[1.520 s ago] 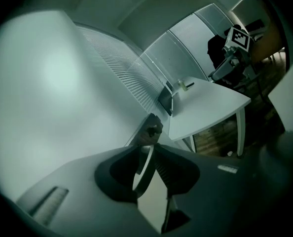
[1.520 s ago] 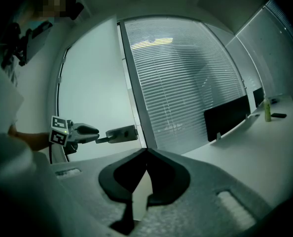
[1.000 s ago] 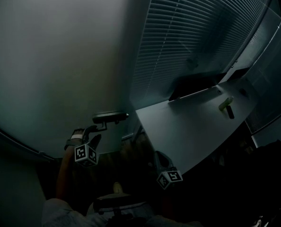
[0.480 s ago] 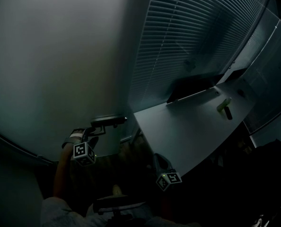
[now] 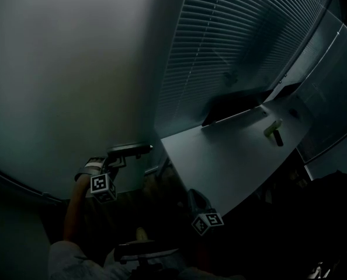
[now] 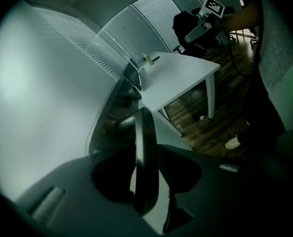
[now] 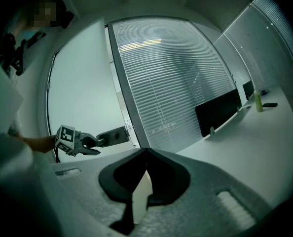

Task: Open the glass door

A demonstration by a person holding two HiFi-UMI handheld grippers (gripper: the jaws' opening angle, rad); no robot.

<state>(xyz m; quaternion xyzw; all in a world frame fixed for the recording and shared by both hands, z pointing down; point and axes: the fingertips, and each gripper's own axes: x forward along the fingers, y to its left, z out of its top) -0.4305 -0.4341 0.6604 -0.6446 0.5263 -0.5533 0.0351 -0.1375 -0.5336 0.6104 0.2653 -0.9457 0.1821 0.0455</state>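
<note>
- The head view is very dark. Low in the frame only the marker cubes stand out, and the person's body and the floor are lost in black.
- The right gripper (image 5: 194, 197) is hard to make out there. Its own view shows the jaws a little apart with nothing between them.
- The left gripper (image 5: 116, 161) is at the free end of the handle (image 5: 129, 150), with the forearm (image 5: 74, 212) dim below it.
- In the left gripper view the handle stands between the jaws. A light strip shows on each side of it, so the pads do not seem to press on it.
- A second ago, in the head view, this gripper sat lower and clear of the handle with its jaws wide. Now its tips reach the lever, and the jaws have just been closing round it.
- The right gripper is about where it was.
- The handle is a dark lever low on the frosted door (image 5: 68, 74), close to the door's right edge.
- Its long axis lies roughly level across the glass. The pivot is at the right by the frame, and the free end points left.
- A pale table (image 5: 232, 162) stands right of the door and carries a small bottle (image 5: 272, 128).
- The blinds (image 5: 238, 45) rise behind the table. The dark slab at its far edge is too dim to name.
</note>
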